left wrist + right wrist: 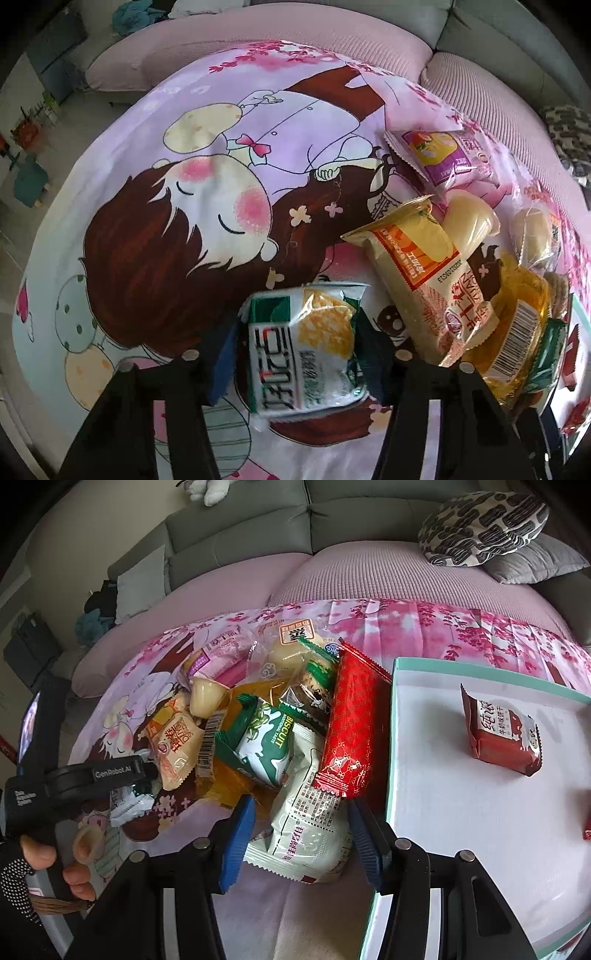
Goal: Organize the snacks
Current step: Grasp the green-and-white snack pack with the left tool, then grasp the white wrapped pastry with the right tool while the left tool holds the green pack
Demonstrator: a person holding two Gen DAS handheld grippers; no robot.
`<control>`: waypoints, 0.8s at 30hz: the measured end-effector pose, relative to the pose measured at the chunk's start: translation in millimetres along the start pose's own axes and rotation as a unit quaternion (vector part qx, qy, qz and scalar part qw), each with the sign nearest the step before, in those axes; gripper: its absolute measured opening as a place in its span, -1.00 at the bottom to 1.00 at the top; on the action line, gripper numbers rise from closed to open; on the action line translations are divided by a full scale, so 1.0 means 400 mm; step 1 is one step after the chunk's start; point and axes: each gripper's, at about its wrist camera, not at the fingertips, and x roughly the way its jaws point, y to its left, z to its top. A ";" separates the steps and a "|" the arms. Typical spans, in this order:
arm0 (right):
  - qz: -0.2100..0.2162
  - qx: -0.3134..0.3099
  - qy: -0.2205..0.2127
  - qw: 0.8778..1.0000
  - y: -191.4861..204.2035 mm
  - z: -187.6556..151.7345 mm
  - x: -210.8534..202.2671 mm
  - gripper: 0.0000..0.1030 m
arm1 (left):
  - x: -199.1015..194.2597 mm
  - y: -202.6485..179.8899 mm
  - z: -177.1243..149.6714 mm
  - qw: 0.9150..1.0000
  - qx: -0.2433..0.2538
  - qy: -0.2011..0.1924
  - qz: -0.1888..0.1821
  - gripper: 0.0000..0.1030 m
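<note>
While the left gripper (pixel 295 343) pinched a white-and-green corn snack packet (pixel 304 349), the right gripper's (pixel 301 840) spread jaws flanked a pale wrapper (pixel 308 827) beside the teal-rimmed box (pixel 391 738) holding a dark-red biscuit pack (pixel 502 734).

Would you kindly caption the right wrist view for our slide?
Right gripper straddles a pale snack packet beside the teal-rimmed box holding a red biscuit pack.

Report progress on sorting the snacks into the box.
Done: one dark red packet lies in the teal-rimmed box. In hand: left gripper clamps a green-and-white packet; right gripper brackets a white packet. Left: the pile on the cartoon cloth.
</note>
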 end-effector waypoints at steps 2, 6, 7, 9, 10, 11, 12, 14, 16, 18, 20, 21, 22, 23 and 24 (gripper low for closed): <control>-0.002 0.000 0.002 1.000 -0.001 0.000 0.000 0.06 | -0.012 0.014 -0.010 1.000 -0.005 0.000 -0.004 0.08; -0.012 -0.007 0.003 1.000 0.006 0.000 0.002 0.05 | -0.022 0.022 -0.025 1.000 -0.011 0.004 -0.012 0.07; -0.014 -0.008 0.004 1.000 0.007 0.000 0.002 0.05 | -0.026 0.026 -0.032 1.000 -0.011 0.005 -0.014 0.06; -0.017 -0.010 0.005 1.000 0.009 0.000 0.003 0.05 | -0.029 0.022 -0.035 1.000 -0.010 0.006 -0.019 0.06; -0.019 -0.011 0.005 1.000 0.010 -0.001 0.003 0.04 | -0.030 0.021 -0.040 1.000 -0.011 0.007 -0.025 0.06; -0.021 -0.012 0.005 1.000 0.011 -0.001 0.004 0.04 | -0.033 0.019 -0.040 0.999 -0.011 0.008 -0.030 0.06; -0.022 -0.012 0.004 1.000 0.012 -0.002 0.004 0.03 | -0.036 0.016 -0.039 0.999 -0.010 0.008 -0.032 0.06; -0.022 -0.007 0.003 1.000 0.010 -0.002 0.002 -0.01 | -0.037 0.009 -0.039 0.999 -0.008 0.008 -0.034 0.06; -0.020 -0.001 0.000 1.000 0.006 -0.001 -0.004 -0.11 | -0.039 0.008 -0.036 0.999 -0.009 0.009 -0.037 0.06; -0.024 0.006 -0.004 1.000 0.001 0.000 -0.013 -0.25 | -0.046 0.013 -0.035 0.999 -0.014 0.008 -0.043 0.06; -0.020 0.017 -0.007 1.000 -0.010 0.000 -0.021 -0.30 | -0.054 0.015 -0.035 0.999 -0.014 0.005 -0.042 0.06; -0.018 0.021 -0.009 1.000 -0.012 0.000 -0.024 -0.36 | -0.055 0.014 -0.031 0.999 -0.015 0.004 -0.041 0.06; -0.015 0.025 -0.011 1.000 -0.016 0.001 -0.030 -0.38 | -0.058 0.016 -0.032 0.999 -0.015 0.003 -0.042 0.06; -0.015 0.026 -0.013 0.999 -0.019 0.001 -0.036 -0.43 | -0.059 0.017 -0.030 0.999 -0.016 0.002 -0.043 0.06; -0.015 0.028 -0.017 0.999 -0.021 0.001 -0.042 -0.47 | -0.060 0.016 -0.028 0.999 -0.015 0.001 -0.043 0.06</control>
